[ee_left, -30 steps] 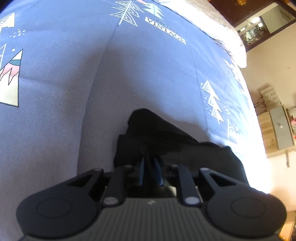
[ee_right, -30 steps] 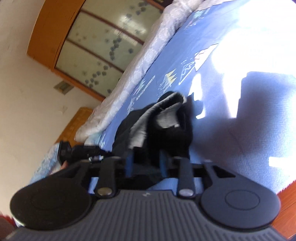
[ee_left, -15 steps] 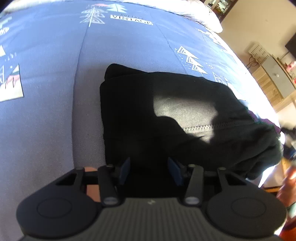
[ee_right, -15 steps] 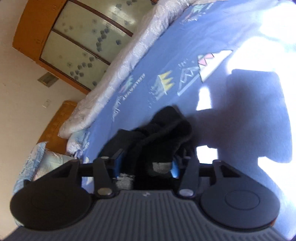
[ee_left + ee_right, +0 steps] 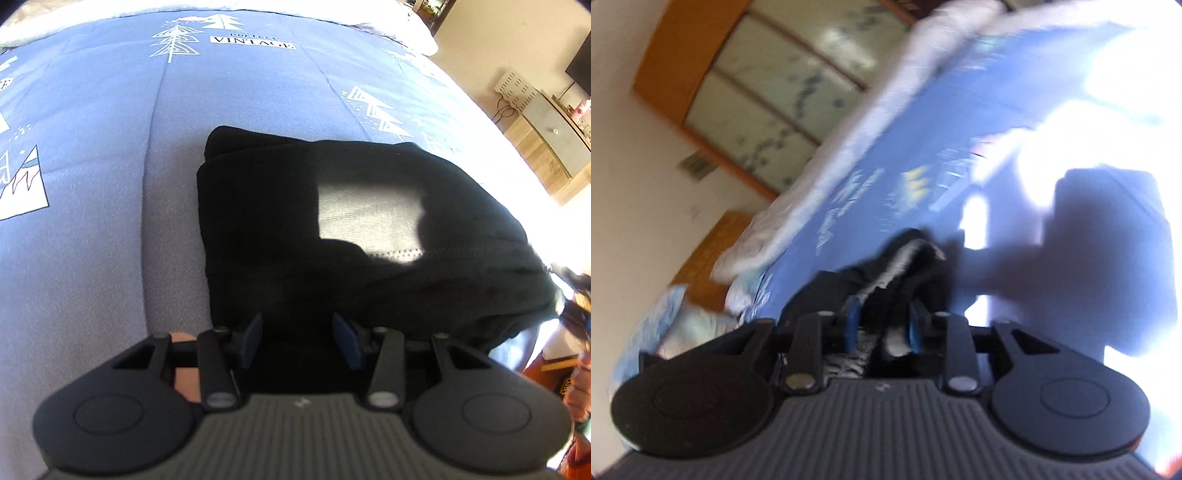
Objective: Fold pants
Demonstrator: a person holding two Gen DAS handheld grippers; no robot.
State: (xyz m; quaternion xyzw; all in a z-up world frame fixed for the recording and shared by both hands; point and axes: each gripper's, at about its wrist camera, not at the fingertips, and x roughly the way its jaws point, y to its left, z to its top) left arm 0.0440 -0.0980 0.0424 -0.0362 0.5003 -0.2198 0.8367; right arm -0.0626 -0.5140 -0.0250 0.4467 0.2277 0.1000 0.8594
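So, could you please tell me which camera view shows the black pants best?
The left wrist view: the folded pants lie sharp and nearly whole on the blue bedspread. The right wrist view is blurred, showing only a bunched end.

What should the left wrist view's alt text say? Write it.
Folded black pants lie on a blue bedspread printed with trees, a sunlit patch on them. The left claw sits at their near edge, jaws apart.
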